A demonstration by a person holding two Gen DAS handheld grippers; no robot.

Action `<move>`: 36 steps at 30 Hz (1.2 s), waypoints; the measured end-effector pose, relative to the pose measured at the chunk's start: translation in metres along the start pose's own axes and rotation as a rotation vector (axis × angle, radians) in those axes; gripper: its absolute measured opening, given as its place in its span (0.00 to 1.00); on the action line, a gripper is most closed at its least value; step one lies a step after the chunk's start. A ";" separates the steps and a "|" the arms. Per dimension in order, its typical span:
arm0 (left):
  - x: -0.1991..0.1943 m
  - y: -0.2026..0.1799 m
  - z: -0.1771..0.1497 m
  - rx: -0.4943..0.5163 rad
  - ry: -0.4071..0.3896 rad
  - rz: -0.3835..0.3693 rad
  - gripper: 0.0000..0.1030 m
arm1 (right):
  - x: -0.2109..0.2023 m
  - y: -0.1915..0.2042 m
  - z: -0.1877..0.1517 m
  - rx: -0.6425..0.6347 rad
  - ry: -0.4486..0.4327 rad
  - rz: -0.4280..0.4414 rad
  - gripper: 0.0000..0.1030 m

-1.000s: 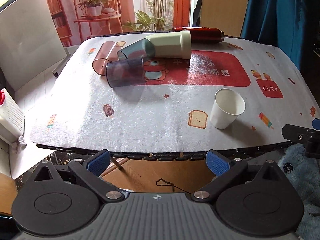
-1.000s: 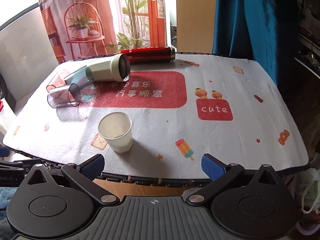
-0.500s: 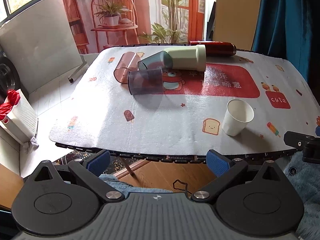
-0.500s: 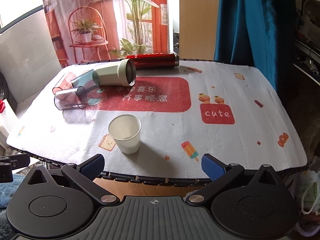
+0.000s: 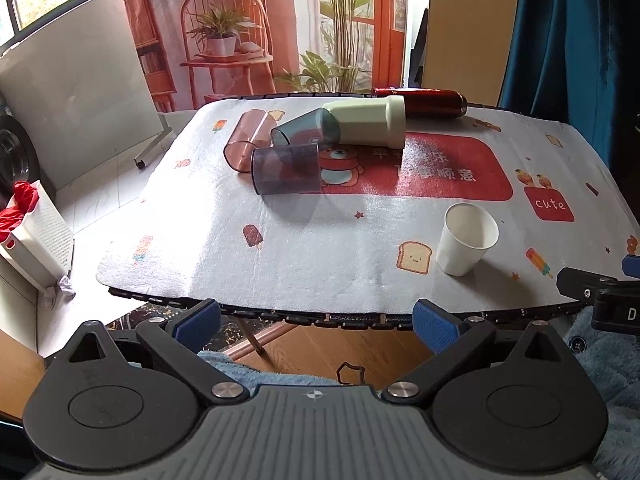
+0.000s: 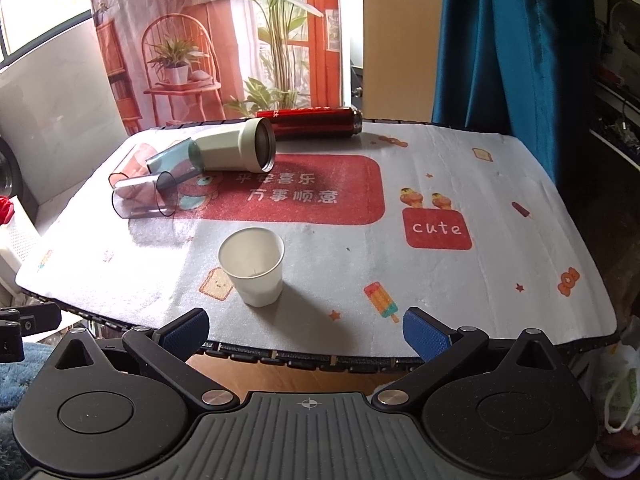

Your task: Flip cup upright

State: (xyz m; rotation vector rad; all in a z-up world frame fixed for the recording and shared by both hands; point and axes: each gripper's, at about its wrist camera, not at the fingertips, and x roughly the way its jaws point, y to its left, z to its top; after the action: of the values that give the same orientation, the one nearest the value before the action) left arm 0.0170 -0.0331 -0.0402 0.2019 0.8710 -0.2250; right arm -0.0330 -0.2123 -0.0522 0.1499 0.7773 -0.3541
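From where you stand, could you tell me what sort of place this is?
Probably a room at home set up for recording: a folding table under a cartoon mat, a printed garden backdrop, and a blue curtain.

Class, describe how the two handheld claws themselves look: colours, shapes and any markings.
The left claw and right claw look alike: black angled fingers with ribbed blue pads, silver pivot screws, two round black discs, and a grey ribbed housing bearing a small crosshair mark. No cables or sleeves are visible.
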 end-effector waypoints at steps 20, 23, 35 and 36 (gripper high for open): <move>0.000 0.012 -0.003 -0.036 0.013 -0.003 1.00 | -0.002 -0.002 0.003 -0.008 -0.004 -0.018 1.00; -0.001 0.012 -0.002 -0.039 0.011 -0.002 1.00 | -0.002 -0.001 0.004 -0.011 -0.004 -0.019 1.00; -0.001 0.012 -0.002 -0.036 0.002 -0.012 1.00 | 0.000 0.000 0.004 -0.012 0.000 -0.018 1.00; -0.002 0.012 -0.002 -0.036 0.001 -0.011 1.00 | 0.000 0.000 0.004 -0.011 0.001 -0.018 1.00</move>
State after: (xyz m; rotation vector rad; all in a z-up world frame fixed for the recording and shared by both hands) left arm 0.0176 -0.0206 -0.0393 0.1642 0.8768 -0.2193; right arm -0.0303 -0.2132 -0.0498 0.1327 0.7822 -0.3667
